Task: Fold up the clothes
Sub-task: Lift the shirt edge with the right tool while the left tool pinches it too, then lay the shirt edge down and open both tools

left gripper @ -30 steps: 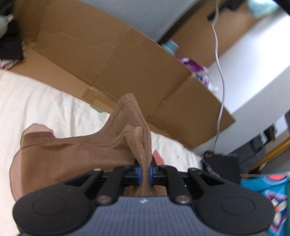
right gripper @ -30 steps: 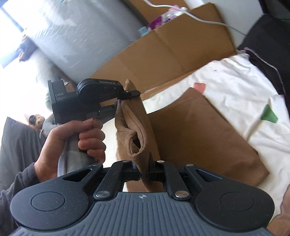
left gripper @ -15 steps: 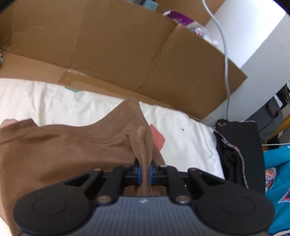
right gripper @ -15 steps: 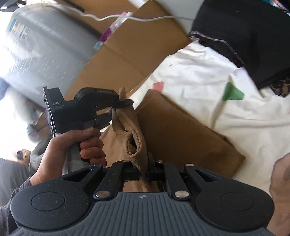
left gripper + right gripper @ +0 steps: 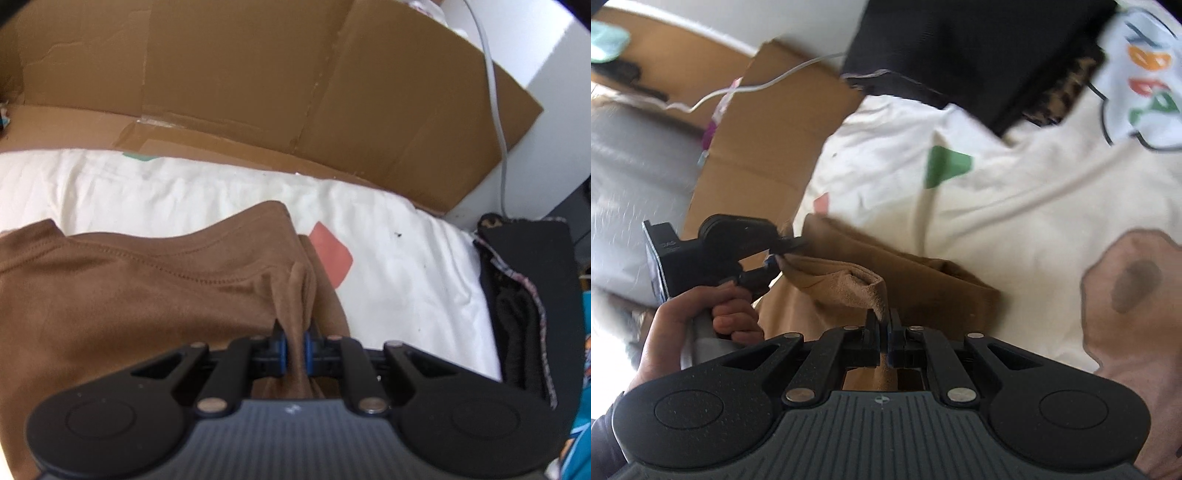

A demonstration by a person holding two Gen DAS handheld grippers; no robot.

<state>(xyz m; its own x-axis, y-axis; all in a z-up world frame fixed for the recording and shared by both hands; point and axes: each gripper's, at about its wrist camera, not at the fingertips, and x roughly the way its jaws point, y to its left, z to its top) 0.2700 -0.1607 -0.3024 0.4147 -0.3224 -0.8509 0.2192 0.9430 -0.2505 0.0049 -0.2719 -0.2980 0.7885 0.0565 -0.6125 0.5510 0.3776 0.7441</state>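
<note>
Both of my tools are pinching cloth right now. Left hand-held gripper has its jaws clamped on a bunched pleat of the brown garment, soft suede-looking knit with a stitched hem. Right hand-held gripper grips another gathered corner of it. Rest of the garment lies folded flat on the wrinkly cream sheet, which has a pink patch. Corrugated cardboard stands behind, and black fabric is piled off to the right.
</note>
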